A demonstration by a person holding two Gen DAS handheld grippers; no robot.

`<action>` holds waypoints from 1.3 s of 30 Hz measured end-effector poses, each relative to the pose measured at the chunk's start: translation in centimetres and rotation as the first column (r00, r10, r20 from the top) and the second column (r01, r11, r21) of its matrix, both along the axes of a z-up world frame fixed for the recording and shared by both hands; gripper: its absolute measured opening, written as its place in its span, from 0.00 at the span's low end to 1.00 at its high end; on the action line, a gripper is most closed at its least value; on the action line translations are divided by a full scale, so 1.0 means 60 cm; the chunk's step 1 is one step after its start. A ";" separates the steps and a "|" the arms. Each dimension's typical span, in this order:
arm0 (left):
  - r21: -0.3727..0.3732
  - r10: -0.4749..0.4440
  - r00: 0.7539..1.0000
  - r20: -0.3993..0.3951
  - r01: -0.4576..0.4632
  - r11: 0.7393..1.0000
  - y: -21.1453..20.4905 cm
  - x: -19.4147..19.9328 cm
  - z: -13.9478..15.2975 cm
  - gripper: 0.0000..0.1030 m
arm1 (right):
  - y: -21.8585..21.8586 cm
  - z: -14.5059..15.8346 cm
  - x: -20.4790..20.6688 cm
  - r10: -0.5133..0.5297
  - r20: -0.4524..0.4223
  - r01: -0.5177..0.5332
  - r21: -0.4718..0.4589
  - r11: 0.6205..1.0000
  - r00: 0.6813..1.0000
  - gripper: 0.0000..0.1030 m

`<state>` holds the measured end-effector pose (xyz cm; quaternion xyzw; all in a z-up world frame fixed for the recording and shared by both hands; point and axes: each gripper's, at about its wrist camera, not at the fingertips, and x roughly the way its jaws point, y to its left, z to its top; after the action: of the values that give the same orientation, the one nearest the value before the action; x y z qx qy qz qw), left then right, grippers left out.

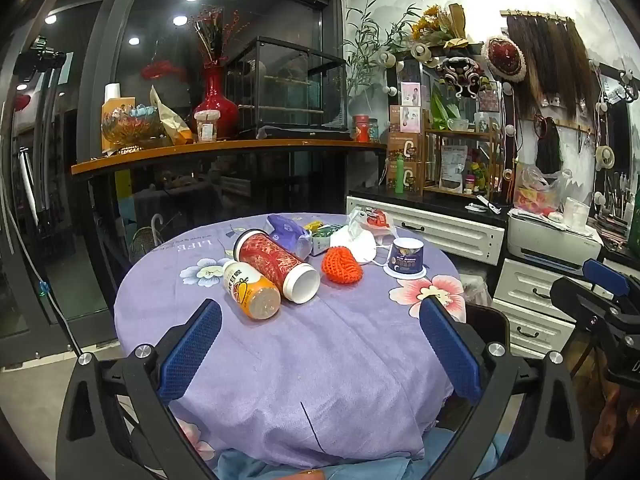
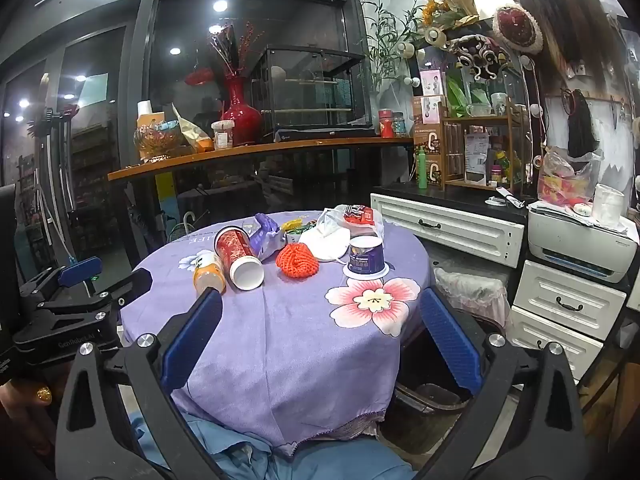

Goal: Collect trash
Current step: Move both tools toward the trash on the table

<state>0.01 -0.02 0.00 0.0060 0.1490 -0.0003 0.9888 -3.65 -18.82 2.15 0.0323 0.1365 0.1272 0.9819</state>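
A round table under a purple flowered cloth carries the litter. An orange drink bottle lies beside a red patterned tube. Behind them sit an orange knitted lump, a white mask, an upside-down blue cup, a purple wrapper and a red packet. My left gripper and right gripper hang open at the table's near edge, nothing between their blue pads.
A dark bin stands on the floor right of the table. White drawers and a printer line the right side. A wooden shelf with a red vase runs behind. Blue fabric lies below the table's near edge.
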 end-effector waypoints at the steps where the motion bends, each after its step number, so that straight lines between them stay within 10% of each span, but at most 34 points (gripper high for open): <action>1: -0.001 0.000 1.000 0.000 0.000 1.000 0.000 0.000 0.000 0.95 | 0.001 -0.001 0.001 0.000 -0.003 0.000 -0.001 1.000 1.000 0.95; 39: 0.000 0.002 0.999 -0.047 -0.002 1.000 0.004 0.023 -0.016 0.95 | -0.001 -0.024 0.031 -0.007 -0.065 0.006 -0.006 1.000 0.998 0.95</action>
<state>1.39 0.23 -0.98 0.0059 0.1724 0.0006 0.9850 -1.79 -18.89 0.71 0.0338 0.1685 0.1223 0.9775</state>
